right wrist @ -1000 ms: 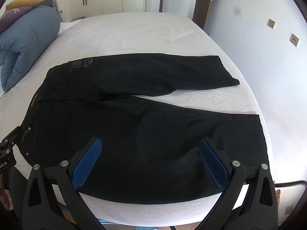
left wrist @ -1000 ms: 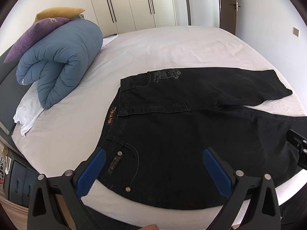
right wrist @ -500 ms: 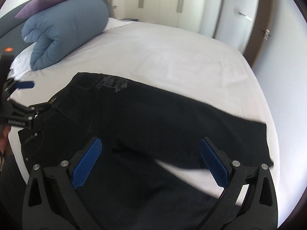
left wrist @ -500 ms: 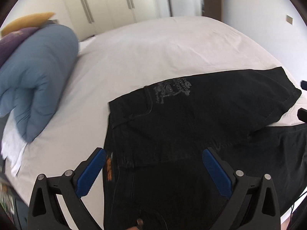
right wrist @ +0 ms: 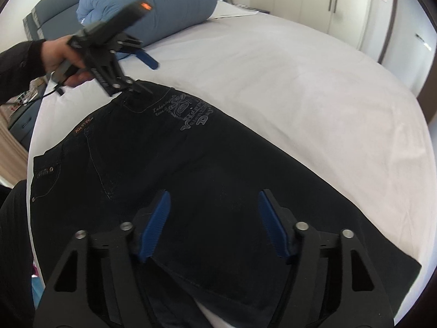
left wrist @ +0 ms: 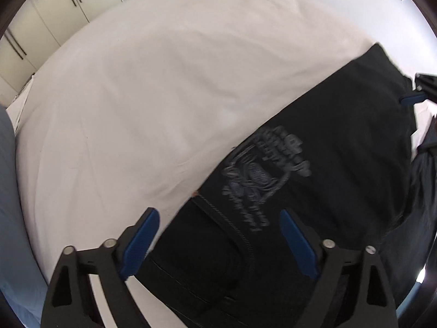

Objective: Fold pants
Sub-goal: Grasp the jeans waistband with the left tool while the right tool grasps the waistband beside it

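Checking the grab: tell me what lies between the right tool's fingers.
In the right wrist view, only the black pants lie between the closing right tool pads; nothing else. The pads do not yet press the cloth.

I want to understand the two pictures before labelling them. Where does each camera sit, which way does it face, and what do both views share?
Left wrist view: sits on the left gripper, looks steeply down at the waist corner of the black denim pants on the white bed sheet; its jaws are closing, not yet gripping; the right gripper's blue pad peeks in at the right edge.
Right wrist view: sits on the right gripper, jaws closing over a pant leg, looks along the pants toward the rolled blue duvet; the person's left hand shows.
Shared: pants, grey embroidered emblem, sheet.
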Motion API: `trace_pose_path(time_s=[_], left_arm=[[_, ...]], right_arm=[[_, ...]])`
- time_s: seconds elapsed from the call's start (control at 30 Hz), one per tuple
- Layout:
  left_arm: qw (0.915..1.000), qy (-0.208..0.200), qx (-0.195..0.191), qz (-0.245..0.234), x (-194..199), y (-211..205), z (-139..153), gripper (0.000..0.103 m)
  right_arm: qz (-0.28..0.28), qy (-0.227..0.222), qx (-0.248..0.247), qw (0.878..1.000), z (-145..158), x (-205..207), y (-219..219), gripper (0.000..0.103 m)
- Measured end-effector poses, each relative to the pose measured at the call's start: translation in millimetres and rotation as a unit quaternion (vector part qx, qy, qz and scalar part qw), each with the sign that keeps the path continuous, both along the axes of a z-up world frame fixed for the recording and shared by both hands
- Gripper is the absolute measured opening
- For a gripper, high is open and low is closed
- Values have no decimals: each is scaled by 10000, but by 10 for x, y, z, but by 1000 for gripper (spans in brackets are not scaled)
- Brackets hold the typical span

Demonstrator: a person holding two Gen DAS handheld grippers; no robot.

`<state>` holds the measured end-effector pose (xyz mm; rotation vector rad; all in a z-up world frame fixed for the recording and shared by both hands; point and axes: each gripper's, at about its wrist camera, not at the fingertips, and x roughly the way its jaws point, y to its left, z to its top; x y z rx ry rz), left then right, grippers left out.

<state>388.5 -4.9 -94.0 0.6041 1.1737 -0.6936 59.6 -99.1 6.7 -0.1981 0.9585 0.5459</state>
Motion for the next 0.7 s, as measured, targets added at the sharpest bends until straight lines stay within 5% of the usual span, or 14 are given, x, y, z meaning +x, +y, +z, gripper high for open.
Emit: trace_pose_path(time_s=[0.33,0.47,0.57,0.7], left_arm=[[9965,798,172,154,396,172,-426,79],[9959,893,-9,123,325,163,-393,44],[9969,782,-25,23,186,133,-310,13],[9994,88,33,-335,-281,207,-57,6]], right_arm=[[486,131,102,9987,-130,305,-139,52],[635,197,37,9978,-114,487,-133,52],[798,287,-164,9963,-134,665,-41,35],[1048,302,-530,9926,-117,908,78,30]])
